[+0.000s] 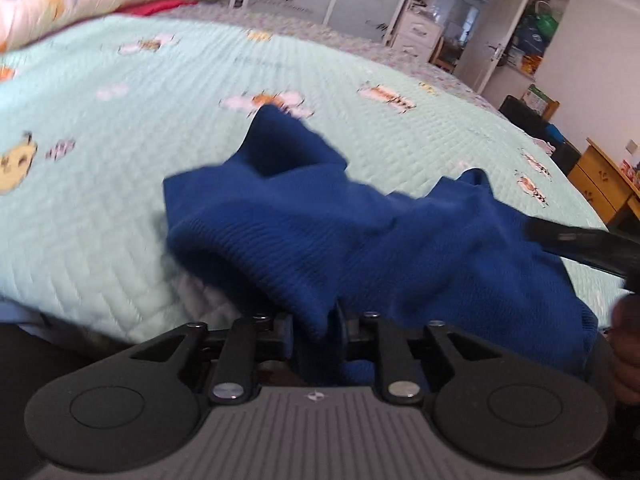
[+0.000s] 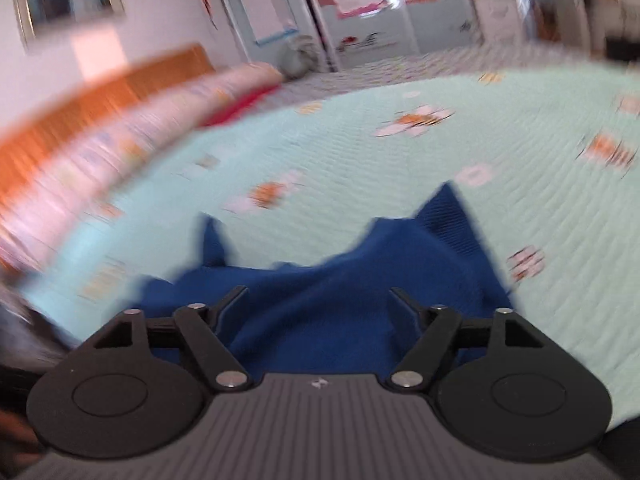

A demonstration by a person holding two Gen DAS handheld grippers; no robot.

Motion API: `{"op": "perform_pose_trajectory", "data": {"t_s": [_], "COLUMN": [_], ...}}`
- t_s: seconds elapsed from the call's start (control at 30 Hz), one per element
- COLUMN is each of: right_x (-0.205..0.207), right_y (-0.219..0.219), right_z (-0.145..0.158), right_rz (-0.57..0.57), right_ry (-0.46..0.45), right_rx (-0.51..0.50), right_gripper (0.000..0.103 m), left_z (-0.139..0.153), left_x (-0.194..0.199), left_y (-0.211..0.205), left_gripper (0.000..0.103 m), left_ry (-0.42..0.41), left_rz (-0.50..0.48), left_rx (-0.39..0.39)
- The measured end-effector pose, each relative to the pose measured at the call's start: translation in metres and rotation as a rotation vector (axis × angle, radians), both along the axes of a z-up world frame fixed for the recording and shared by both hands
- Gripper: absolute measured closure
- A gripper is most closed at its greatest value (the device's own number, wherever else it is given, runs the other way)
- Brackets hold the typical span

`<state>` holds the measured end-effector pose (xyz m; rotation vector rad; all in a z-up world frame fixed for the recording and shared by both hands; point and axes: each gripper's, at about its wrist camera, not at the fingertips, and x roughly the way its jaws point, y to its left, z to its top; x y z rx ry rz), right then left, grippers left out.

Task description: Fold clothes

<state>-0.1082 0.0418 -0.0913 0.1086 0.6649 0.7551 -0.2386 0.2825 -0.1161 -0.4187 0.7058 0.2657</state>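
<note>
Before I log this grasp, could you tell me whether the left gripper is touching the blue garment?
Touching: the left wrist view shows the blue garment bunched between the left gripper fingers.

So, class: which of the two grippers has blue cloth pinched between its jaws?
The left gripper: blue garment bunches between its near-closed jaws; the right gripper's stand wide apart.

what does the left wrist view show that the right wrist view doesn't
Only the left wrist view: the left gripper with its jaws closed on a bunched fold of the blue knit garment, the right gripper's black finger reaching in from the right edge, and a wooden cabinet.

Only the right wrist view: the right gripper, jaws spread wide above the cloth, and an orange headboard.

Both: the garment on the mint quilted bedspread.
</note>
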Motion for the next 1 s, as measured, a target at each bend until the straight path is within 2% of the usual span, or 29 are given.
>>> {"op": "perform_pose_trajectory", "data": {"t_s": [0.13,0.17,0.27,0.3,0.33,0.37,0.4,0.47,0.53,0.63,0.7,0.73,0.77,0.83,0.93,1.0], "right_x": [0.015,0.021,0.041,0.045,0.049,0.054,0.059,0.069,0.080,0.103,0.115,0.119,0.123,0.126,0.102,0.077], "right_y": [0.011,0.013,0.023,0.027,0.032,0.035,0.037,0.040,0.043,0.044,0.044,0.044,0.044,0.038,0.007,-0.018], "right_z": [-0.010,-0.014,-0.030,-0.035,-0.041,-0.040,-0.029,-0.007,0.019,0.082,0.112,0.118,0.117,0.103,0.056,0.025], "right_rz": [-0.092,-0.102,-0.081,-0.063,-0.045,-0.032,-0.029,-0.024,-0.026,-0.065,-0.083,-0.098,-0.119,-0.151,-0.146,-0.158], "right_ry": [-0.083,-0.078,-0.011,0.013,0.036,0.045,0.026,-0.010,-0.057,-0.178,-0.251,-0.276,-0.271,-0.202,-0.114,-0.086], "right_rx": [-0.085,-0.111,-0.172,-0.189,-0.205,-0.205,-0.177,-0.121,-0.062,0.070,0.136,0.152,0.147,0.101,0.075,0.027], "right_gripper": [0.024,0.023,0.026,0.034,0.063,0.088,0.095,0.098,0.098,0.098,0.096,0.084,0.054,0.021,0.021,0.021], "left_z": [0.003,0.002,-0.004,-0.005,-0.006,-0.004,-0.002,0.014,0.040,0.093,0.117,0.129,0.128,0.117,0.072,0.037], "left_x": [-0.001,-0.001,0.010,0.015,0.019,0.026,0.033,0.050,0.067,0.089,0.095,0.098,0.098,0.096,0.073,0.053], "left_y": [0.000,0.002,0.006,0.006,0.007,0.006,0.005,0.011,0.021,0.036,0.042,0.046,0.048,0.050,0.038,0.025], "left_gripper": [0.047,0.043,0.043,0.045,0.050,0.076,0.083,0.092,0.093,0.093,0.093,0.086,0.078,0.060,0.050,0.049], "left_ry": [-0.004,-0.002,0.032,0.039,0.042,0.044,0.046,0.010,-0.065,-0.217,-0.298,-0.339,-0.332,-0.293,-0.172,-0.068], "left_rz": [0.022,0.035,0.062,0.061,0.055,0.043,0.032,0.018,0.016,0.037,0.068,0.084,0.116,0.161,0.095,0.042], "left_rx": [0.024,0.026,0.020,0.021,0.030,0.056,0.082,0.108,0.145,0.228,0.264,0.282,0.282,0.257,0.179,0.153]}}
